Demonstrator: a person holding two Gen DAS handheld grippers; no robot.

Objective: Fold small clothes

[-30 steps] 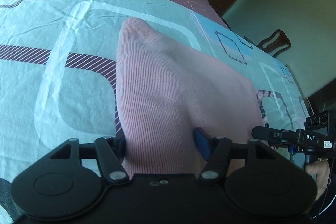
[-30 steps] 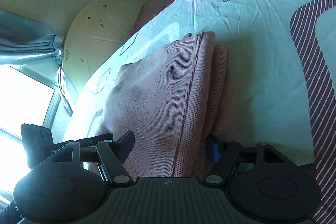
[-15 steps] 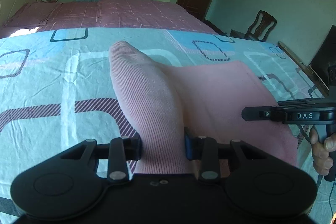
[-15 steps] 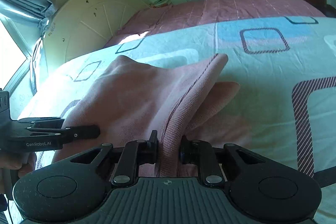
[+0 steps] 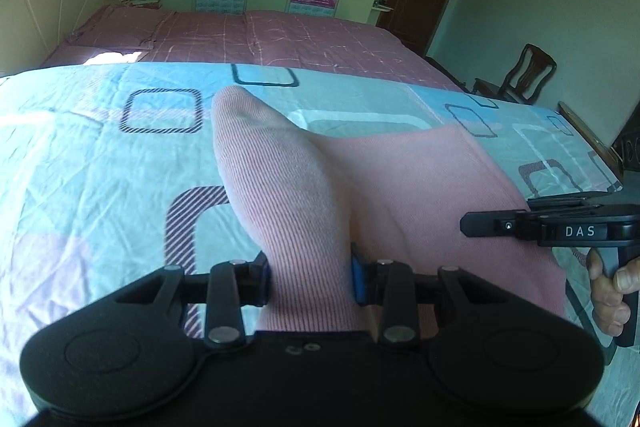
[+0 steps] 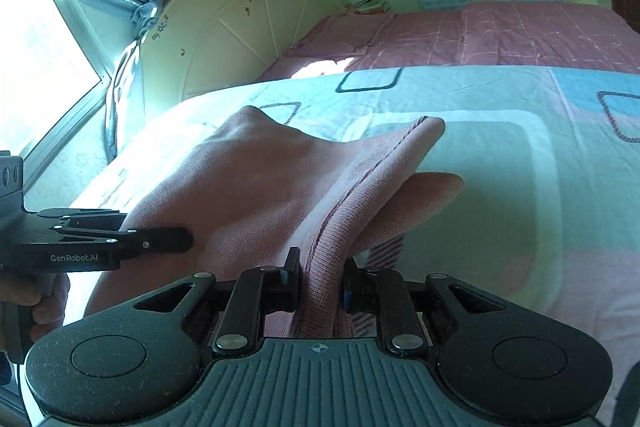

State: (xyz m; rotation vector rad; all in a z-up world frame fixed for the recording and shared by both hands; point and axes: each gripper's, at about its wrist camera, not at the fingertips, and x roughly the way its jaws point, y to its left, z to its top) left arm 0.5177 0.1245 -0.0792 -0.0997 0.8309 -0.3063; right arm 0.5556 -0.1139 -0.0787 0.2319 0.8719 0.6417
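Fingers of left gripper (image 5: 310, 281) and right gripper (image 6: 320, 285): each pinching a fold of the pink knit garment (image 5: 400, 195), having just closed from wider. Garment now lifted off the patterned bed sheet (image 5: 100, 167). Markings: "DAS" on right gripper, "GenRobot.AI" on left. Room's far wall newly in view.

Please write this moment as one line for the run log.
left gripper: shut on pink garment | right gripper: shut on pink garment | garment: near edge lifted, far end on bed cover
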